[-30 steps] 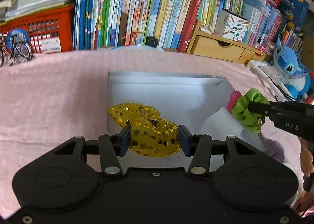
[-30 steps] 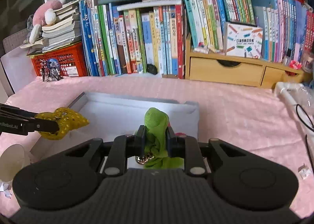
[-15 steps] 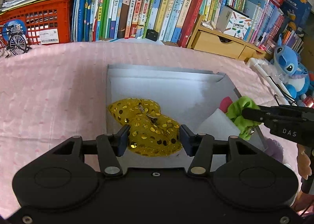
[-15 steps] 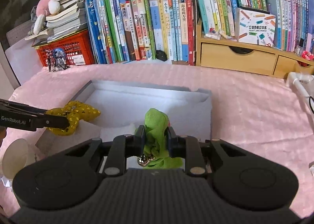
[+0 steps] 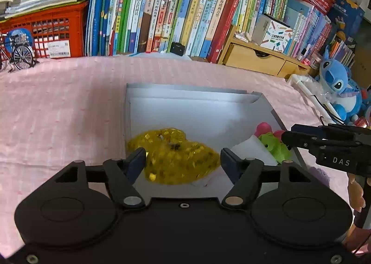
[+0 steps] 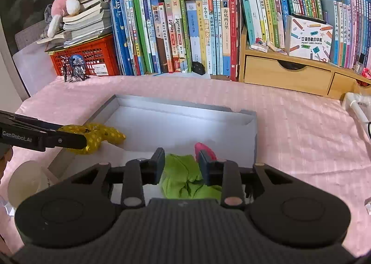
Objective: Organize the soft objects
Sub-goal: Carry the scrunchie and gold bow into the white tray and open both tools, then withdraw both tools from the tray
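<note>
Left wrist view looks down into a shallow grey box [image 5: 266, 106] sitting on the pink-clothed table [image 5: 58, 102], and the left claw [image 5: 183, 163] hangs over its near-left corner with the jaws spreading apart; the yellow sequinned pouch [image 5: 176, 155] lies between the pads but neither pad presses on it, so I judge it is being let go onto the box floor, where a soft thing being tidied away belongs. In the right wrist view the right claw [image 6: 182, 163] stands over the near-right part of the same box, its jaws also opening, with the green scrunchie [image 6: 185, 178] slumped loose between and below the pads and no longer pinched. A pink soft thing [image 6: 205, 149] sits just behind the right-hand pad, already inside the box. Both claws point down at a slant, which suits dropping limp pieces into a low-walled container rather than placing them precisely. The pouch is blurred, so whether it has fully settled cannot be told. The near wall of the box is hidden by both claw bodies, and the green scrunchie's lower edge is cut off by the right claw's housing. What the white piece [image 5: 252, 150] beside the scrunchie is remains unclear. A pale round object [image 6: 25, 183] at the left edge is only partly in frame.
</note>
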Motion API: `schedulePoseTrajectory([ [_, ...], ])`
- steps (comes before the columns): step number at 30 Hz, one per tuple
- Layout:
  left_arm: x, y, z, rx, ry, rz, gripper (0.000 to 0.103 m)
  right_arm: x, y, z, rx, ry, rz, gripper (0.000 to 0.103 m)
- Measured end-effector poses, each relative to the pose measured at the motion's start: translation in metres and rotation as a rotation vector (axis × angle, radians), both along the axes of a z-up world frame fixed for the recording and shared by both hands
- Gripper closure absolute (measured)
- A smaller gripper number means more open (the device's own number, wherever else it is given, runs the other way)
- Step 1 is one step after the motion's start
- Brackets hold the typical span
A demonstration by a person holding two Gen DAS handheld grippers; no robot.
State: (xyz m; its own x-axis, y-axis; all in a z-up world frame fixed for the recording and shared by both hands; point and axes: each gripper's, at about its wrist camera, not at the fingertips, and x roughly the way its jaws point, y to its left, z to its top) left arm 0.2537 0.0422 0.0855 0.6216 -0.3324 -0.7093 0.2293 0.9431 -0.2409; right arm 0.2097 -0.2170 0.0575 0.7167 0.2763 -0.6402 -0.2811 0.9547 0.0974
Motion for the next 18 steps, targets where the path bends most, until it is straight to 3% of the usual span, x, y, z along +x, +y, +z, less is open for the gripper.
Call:
schedulePoseTrajectory([
  [18,-0.06,-0.002,0.038,0.046,-0.177,-0.022,0.018,-0.051,0.014,0.034,-0.014,-0.156,0.047,0.026],
])
